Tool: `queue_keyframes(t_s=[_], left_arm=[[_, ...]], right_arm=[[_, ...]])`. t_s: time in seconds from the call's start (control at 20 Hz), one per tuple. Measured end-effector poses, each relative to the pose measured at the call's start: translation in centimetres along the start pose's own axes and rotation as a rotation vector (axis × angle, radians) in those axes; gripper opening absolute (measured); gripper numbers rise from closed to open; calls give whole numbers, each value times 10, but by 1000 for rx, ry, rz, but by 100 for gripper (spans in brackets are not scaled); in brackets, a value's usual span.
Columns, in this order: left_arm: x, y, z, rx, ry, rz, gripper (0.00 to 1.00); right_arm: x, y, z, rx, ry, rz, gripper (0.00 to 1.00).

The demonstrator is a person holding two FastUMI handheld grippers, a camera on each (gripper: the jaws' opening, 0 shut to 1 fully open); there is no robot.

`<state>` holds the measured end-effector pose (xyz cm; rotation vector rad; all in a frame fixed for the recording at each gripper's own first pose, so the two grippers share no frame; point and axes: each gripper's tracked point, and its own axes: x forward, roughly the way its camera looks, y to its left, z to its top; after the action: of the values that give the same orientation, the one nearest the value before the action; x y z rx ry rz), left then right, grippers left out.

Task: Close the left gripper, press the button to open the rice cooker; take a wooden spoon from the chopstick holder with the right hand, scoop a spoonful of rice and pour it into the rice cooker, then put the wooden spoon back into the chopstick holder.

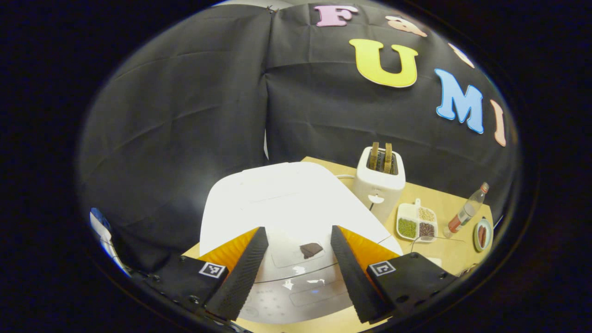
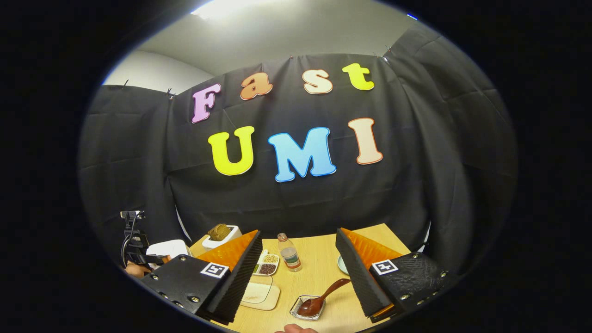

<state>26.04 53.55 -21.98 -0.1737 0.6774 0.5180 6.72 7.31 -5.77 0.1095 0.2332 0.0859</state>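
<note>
In the left gripper view the left claw hangs over the white rice cooker, its fingers spread wide apart and holding nothing. The cooker's lid is shut, and a small dark patch lies on the front panel between the fingers; what it is cannot be made out. The cooker's near edge is cut off by the fingers. Behind it on the counter stand a white toaster with two slices in its slots, a divided dish of beans, a bottle and a small plate at the rim.

The right gripper view has the right claw likewise parted and empty, above the counter. A wooden spoon lies with its bowl in a small clear dish, just beside the right finger. The rice cooker shows far left, half hidden, with part of a hand below it. A fingertip peeks in at the bottom edge.
</note>
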Motion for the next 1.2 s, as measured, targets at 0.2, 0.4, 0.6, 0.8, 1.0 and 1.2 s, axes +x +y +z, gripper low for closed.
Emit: queue_keyframes(t_s=[0.2,0.4,0.6,0.8,1.0,1.2], left_arm=[[-21,-12,15,-9,-76,-77,97],[-90,-48,72,33,-298,-161,97],[-184,-112,115,25,-463,-294,96],[-263,-171,124,65,-568,-395,97],[-304,-209,112,82,-579,-466,97],[-309,-218,104,118,-573,-467,94]], right_arm=[[-6,-1,12,27,-37,0,96],[-7,-11,18,-12,-61,-28,96],[-8,-16,22,-30,-74,-46,96],[-14,-17,30,-46,-104,-53,96],[-19,-16,33,-85,-118,-50,96],[-24,-9,32,-79,-125,-45,96]])
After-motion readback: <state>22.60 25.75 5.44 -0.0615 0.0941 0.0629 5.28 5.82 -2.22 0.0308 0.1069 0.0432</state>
